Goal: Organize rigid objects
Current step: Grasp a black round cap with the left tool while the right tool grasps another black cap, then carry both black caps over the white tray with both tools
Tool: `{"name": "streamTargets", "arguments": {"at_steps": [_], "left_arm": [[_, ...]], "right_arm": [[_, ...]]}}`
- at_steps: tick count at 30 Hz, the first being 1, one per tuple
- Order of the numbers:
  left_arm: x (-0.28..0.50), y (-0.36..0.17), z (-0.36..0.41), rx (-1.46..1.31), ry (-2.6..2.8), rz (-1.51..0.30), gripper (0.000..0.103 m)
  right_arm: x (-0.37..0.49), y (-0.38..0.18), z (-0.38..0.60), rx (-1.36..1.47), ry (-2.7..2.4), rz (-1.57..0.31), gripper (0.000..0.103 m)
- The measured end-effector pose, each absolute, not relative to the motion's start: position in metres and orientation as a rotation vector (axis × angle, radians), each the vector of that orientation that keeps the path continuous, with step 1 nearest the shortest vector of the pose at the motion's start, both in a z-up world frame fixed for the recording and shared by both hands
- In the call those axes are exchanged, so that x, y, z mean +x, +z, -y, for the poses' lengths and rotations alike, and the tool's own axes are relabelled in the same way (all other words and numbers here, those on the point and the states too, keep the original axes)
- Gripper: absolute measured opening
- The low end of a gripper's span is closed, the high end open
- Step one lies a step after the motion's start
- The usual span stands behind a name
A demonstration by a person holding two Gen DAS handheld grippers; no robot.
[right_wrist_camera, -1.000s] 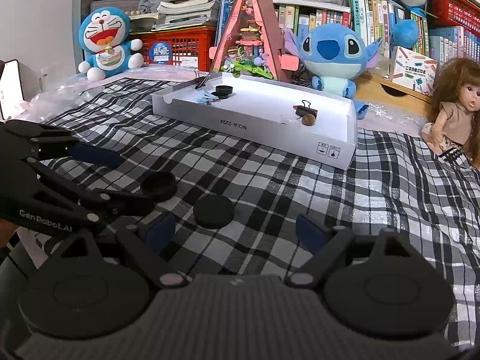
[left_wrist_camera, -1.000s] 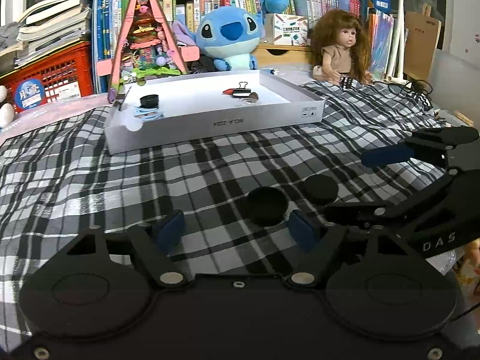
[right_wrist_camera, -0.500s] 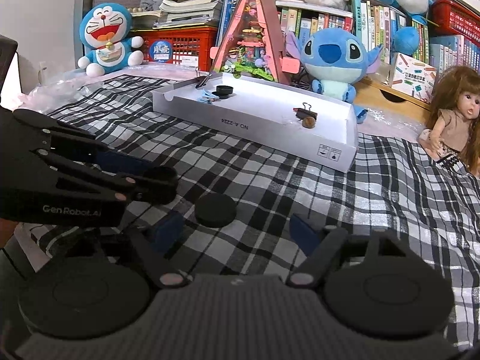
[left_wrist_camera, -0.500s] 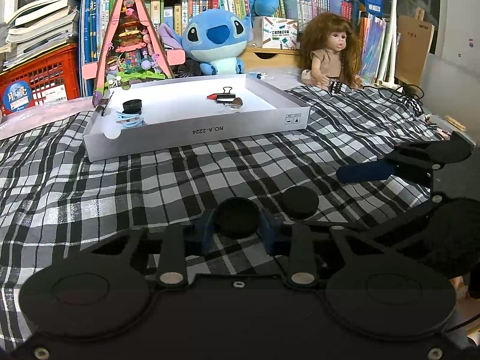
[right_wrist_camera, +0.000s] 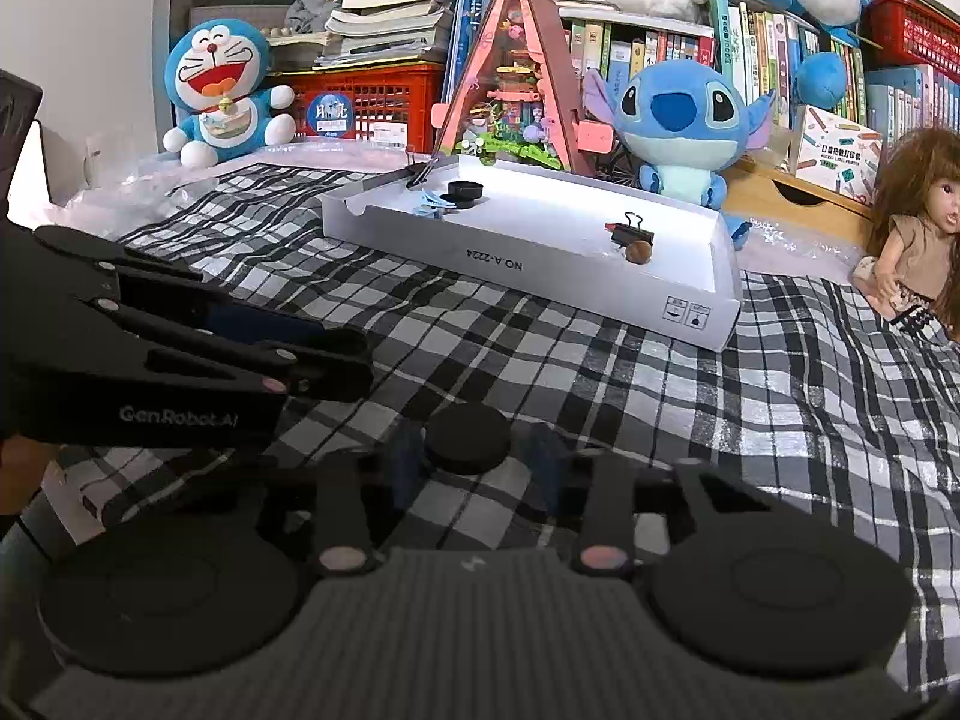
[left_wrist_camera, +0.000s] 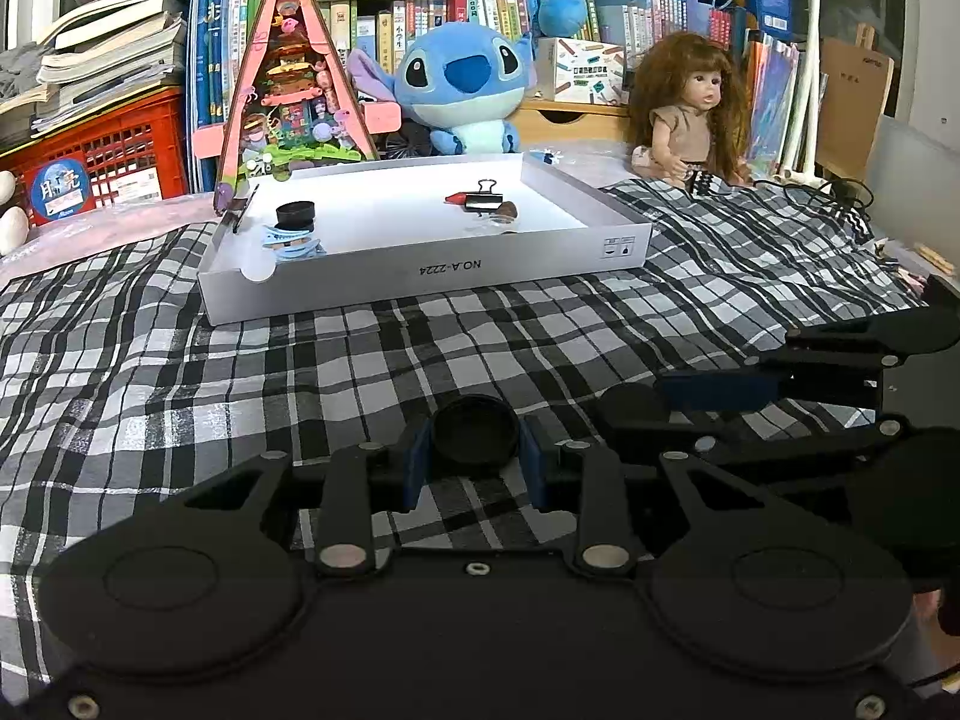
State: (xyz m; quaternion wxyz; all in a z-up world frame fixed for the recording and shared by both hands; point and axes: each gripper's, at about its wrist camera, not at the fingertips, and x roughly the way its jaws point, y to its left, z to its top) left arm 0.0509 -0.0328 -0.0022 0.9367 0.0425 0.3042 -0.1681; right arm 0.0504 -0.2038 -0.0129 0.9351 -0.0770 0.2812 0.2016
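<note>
A second ago both tools stood wide. Now the left tool (left_wrist_camera: 474,456) has closed its blue pads on one black cap (left_wrist_camera: 475,437), and the right tool (right_wrist_camera: 469,459) has narrowed around the other black cap (right_wrist_camera: 468,438), though I cannot tell if its pads touch. Both caps sit near the bed's front edge; the white tray (left_wrist_camera: 432,273) waits toward the far edge, so carrying comes next.

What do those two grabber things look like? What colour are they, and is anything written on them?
Both are matte black plastic. Each left gripper finger carries a blue pad, and two big round discs sit on its body behind silver screws. The right gripper looks the same, but with a grey ribbed body. White letters on the left one's side read GenRobot.AI.
</note>
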Motion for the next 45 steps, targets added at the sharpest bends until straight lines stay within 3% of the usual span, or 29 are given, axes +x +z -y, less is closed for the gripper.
{"name": "streamTargets", "arguments": {"at_steps": [29, 45], "left_arm": [[0.121, 0.046, 0.029, 0.022, -0.238, -0.554, 0.030], [0.192, 0.043, 0.045, -0.004, -0.159, -0.558, 0.030]], "right_arm": [[0.112, 0.031, 0.223, -0.003, 0.246, -0.569, 0.036], [0.179, 0.032, 0.239, 0.082, 0.152, -0.620, 0.036]]}}
